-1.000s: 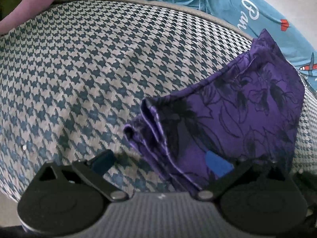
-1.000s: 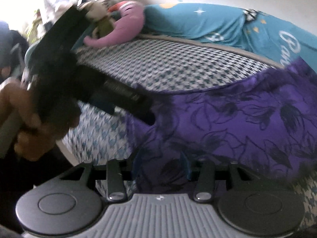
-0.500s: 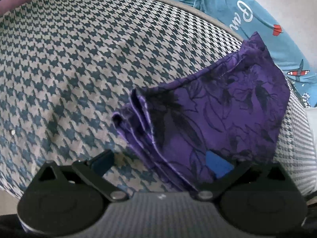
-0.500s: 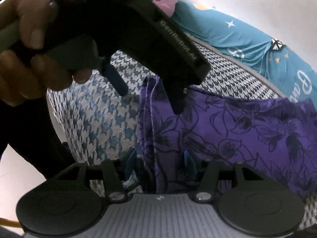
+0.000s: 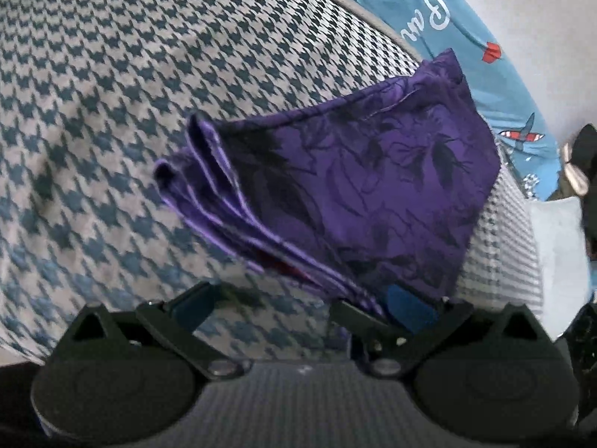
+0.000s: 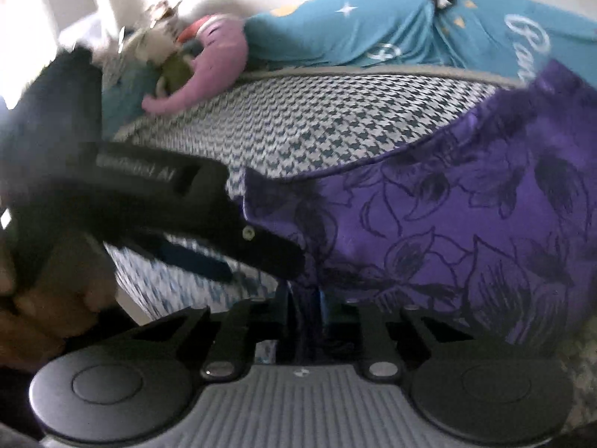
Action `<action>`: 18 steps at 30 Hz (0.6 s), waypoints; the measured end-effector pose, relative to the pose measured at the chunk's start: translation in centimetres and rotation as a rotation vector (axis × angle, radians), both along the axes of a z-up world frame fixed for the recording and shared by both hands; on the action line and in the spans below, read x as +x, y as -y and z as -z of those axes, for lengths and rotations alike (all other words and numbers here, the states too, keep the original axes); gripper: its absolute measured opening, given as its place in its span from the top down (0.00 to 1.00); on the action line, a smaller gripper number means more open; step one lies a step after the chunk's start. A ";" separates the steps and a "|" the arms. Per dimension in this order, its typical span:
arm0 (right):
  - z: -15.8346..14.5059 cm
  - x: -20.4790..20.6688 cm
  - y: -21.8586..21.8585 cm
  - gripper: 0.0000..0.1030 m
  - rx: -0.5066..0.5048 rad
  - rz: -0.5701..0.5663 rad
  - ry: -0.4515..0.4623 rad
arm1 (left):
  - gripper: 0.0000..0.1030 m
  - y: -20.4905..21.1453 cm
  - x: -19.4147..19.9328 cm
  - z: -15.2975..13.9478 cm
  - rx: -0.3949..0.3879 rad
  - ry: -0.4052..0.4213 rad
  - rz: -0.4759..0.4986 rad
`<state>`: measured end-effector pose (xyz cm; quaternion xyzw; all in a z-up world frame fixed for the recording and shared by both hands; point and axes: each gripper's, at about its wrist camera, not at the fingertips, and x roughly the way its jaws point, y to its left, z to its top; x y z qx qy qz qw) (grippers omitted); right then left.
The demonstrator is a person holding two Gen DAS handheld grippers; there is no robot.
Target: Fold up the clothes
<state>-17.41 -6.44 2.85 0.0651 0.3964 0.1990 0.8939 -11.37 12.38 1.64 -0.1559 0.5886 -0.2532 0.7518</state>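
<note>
Houndstooth fabric is covering the bed, bare along its left side in the left wrist view. The purple flowered garment is lying folded into a layered packet toward the bed's right edge, its stacked hems fanning out at the packet's left corner. The left gripper is standing wide open with nothing clamped: one blue pad is hovering over bare houndstooth, while the other is sitting at the packet's near edge, where I cannot tell whether it is touching or merely close. Further right, a teal printed cloth is bunching along the bed's far edge. In the right wrist view a person's hand is gripping the left tool at the left of the frame, and a pink plush toy is resting at the bed's far left corner. The right gripper is pinched nearly closed on the near edge of the garment, dark cloth filling the narrow gap between its pads. Judging from this, the fold looks late: the packet is already compact and the right tongs are either finishing a last fold or carrying it to its resting place. Whichever it is, the cloth is slippery and layered, so the hems could slide apart unless the pinch is holding every layer.
</note>
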 end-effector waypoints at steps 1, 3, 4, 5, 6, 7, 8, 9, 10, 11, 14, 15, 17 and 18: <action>-0.1 0.1 0.2 0.84 0.018 0.006 -0.006 | 0.00 0.2 0.1 0.1 -0.010 -0.003 -0.004; -0.2 0.0 0.3 0.84 0.029 0.008 -0.005 | 0.00 0.7 0.6 0.1 -0.027 -0.003 -0.013; -0.2 -0.1 0.3 0.84 0.027 0.005 0.000 | 0.00 0.9 0.8 0.2 -0.033 -0.003 -0.019; -0.3 -0.2 0.2 0.84 0.024 0.002 0.004 | 0.00 1.1 1.0 0.3 -0.034 0.001 -0.022; -0.3 -0.2 0.2 0.84 0.022 0.000 0.007 | 0.00 1.4 1.2 0.3 -0.024 0.009 -0.021; -0.4 -0.3 0.2 0.84 0.022 -0.002 0.008 | 0.00 1.7 1.4 0.3 -0.013 0.018 -0.020; -0.4 -0.4 0.3 0.84 0.023 -0.003 0.009 | 0.00 2.0 1.5 0.3 -0.003 0.027 -0.020; -0.5 -0.5 0.3 0.84 0.023 -0.005 0.010 | 0.02 2.3 1.7 0.3 0.007 0.036 -0.019; -0.5 -0.4 0.4 0.84 0.020 -0.009 0.014 | 0.07 2.5 1.9 0.3 0.017 0.044 -0.018; -0.6 -0.6 0.4 0.84 0.014 -0.012 0.020 | 0.11 2.8 2.0 0.3 0.027 0.053 -0.018; -0.7 -0.8 0.0 0.84 -0.029 -0.028 0.042 | 0.43 3.7 2.6 0.2 0.058 0.079 -0.015; -0.7 -1.0 -0.2 0.84 -0.050 -0.036 0.049 | 0.52 3.9 2.6 0.2 0.069 0.088 -0.014; -0.4 -1.3 -0.8 0.83 -0.102 -0.059 0.063 | 0.64 4.2 2.5 0.2 0.096 0.110 -0.008; -0.3 -1.5 -1.1 0.83 -0.128 -0.071 0.069 | 0.71 4.3 2.5 0.2 0.105 0.117 -0.007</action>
